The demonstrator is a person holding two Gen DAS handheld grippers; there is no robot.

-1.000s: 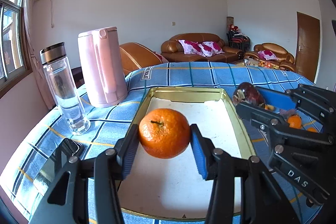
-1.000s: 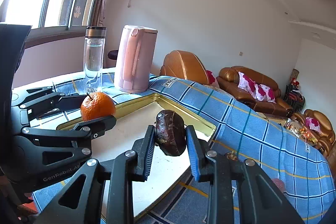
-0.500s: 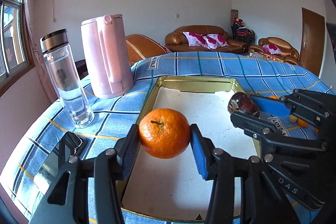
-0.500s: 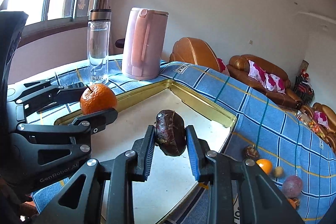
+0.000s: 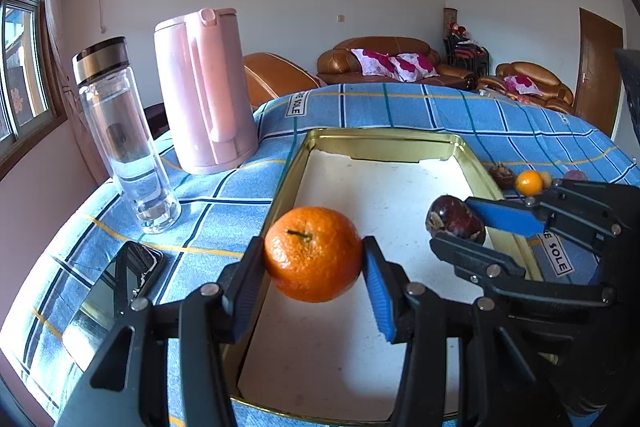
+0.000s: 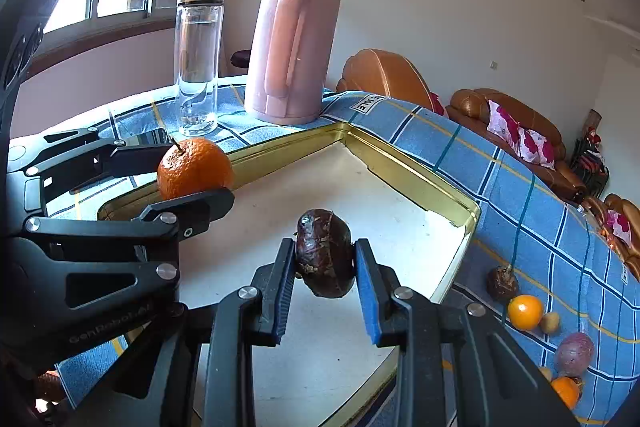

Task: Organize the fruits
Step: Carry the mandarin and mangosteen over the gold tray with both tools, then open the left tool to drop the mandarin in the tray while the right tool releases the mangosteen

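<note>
Up close on the left, the left gripper (image 5: 314,263) is clamped on an orange (image 5: 313,254), stem up, pads pressed to both its sides. It hangs just over the near-left rim of the tray (image 5: 400,137), with bare white tray floor below and to the right of it. Alongside, the right gripper (image 6: 325,267) is pinched tight on a dark fruit (image 6: 324,258), wrinkled and brown, long axis standing roughly upright between the pads. That one sits above the tray's right half, inside the rim.

So here's the relation that counts: both fruits are above the tray floor, neither touching it, and the way to go is straight down. My read is that the right one is more squarely over the floor; the orange wants a nudge rightward to miss the gold lip.

Further out on the blue checked cloth, right of the tray, loose fruit is waiting: another brown one (image 6: 502,283), a small orange (image 6: 525,311), a purple fruit (image 6: 574,353). The right gripper is the nearer to those. Left of the tray lie a phone (image 5: 116,291), then a bottle (image 5: 124,135) and a pink kettle (image 5: 208,91). Sofas beyond.
</note>
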